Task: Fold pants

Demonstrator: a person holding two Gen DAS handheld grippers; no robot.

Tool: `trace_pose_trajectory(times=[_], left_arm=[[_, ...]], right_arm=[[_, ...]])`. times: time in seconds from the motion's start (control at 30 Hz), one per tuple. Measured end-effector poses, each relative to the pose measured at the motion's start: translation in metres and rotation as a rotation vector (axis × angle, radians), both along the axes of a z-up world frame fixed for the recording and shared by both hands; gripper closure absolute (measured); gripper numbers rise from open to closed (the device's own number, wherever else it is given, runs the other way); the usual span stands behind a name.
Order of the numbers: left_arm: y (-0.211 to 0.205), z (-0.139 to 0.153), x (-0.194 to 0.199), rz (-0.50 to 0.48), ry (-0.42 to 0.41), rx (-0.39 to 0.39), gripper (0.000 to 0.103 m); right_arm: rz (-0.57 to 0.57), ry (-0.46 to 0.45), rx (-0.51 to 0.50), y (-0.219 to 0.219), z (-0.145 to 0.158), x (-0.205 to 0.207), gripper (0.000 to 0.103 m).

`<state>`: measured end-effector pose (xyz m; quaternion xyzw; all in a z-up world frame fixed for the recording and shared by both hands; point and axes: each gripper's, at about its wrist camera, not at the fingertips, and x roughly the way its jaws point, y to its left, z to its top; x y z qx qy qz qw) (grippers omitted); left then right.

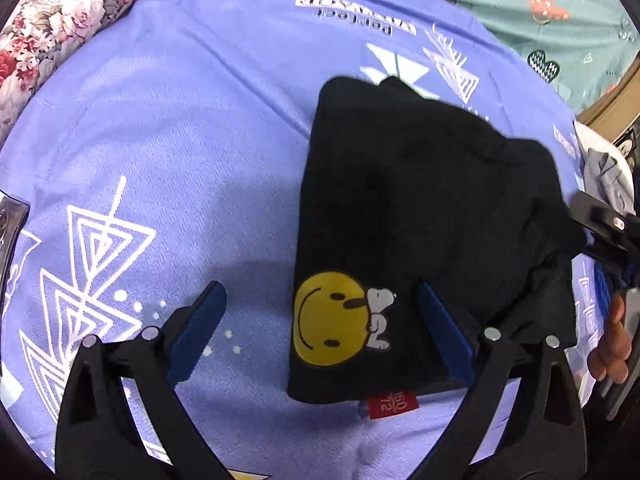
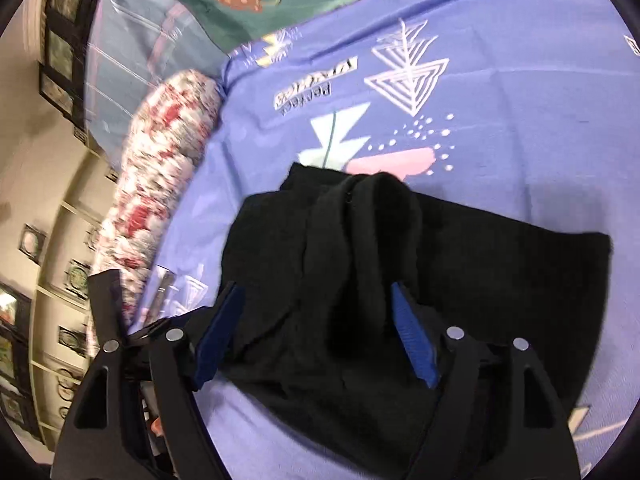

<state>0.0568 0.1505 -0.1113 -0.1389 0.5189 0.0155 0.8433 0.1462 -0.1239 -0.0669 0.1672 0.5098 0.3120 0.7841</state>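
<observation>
The black pants [image 1: 420, 208] lie folded into a compact bundle on the purple bedsheet [image 1: 180, 120]. A yellow smiley print with a white dog [image 1: 340, 320] and a red size tag [image 1: 392, 402] show at the near edge. My left gripper [image 1: 320, 320] is open, its blue pads either side of the print, just above the near edge. My right gripper [image 2: 316, 320] is open over the bundle [image 2: 400, 280], where a raised fold [image 2: 376, 216] humps up. The right gripper's body also shows at the right edge of the left wrist view [image 1: 600, 220].
A floral rolled quilt [image 1: 60, 28] lies along the sheet's far left edge and also shows in the right wrist view [image 2: 160, 184]. A green printed cover [image 1: 540, 8] lies beyond the sheet. A hand [image 1: 612, 344] shows at the right. Shelving [image 2: 48, 280] stands beside the bed.
</observation>
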Motion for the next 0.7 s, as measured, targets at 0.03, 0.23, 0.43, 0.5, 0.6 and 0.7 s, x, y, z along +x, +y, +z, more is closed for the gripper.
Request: trace_pose_trajectory(times=[0.03, 0.23, 0.43, 0.5, 0.6, 0.7], left_arm=[[-0.001, -0.003, 0.002, -0.002, 0.003, -0.003, 0.005], [-0.006, -0.009, 0.011, 0.010, 0.009, -0.002, 0.002], [-0.003, -0.007, 0.013, 0.043, 0.028, -0.046, 0.002], [-0.005, -0.007, 0.012, 0.034, 0.022, -0.033, 0.002], [-0.008, -0.007, 0.012, 0.032, 0.020, -0.017, 0.002], [-0.011, -0.007, 0.013, 0.031, 0.015, -0.003, 0.002]], right_arm=[[-0.019, 0.004, -0.055, 0.006, -0.004, 0.003, 0.036], [-0.007, -0.051, -0.177, 0.024, -0.002, 0.001, 0.089], [0.055, -0.028, -0.068, 0.023, 0.014, 0.004, 0.088], [0.085, -0.013, -0.058, 0.014, 0.020, 0.001, 0.070], [0.021, -0.032, -0.004, -0.008, 0.025, -0.003, 0.034], [-0.001, -0.024, -0.021, -0.024, 0.017, -0.004, 0.034]])
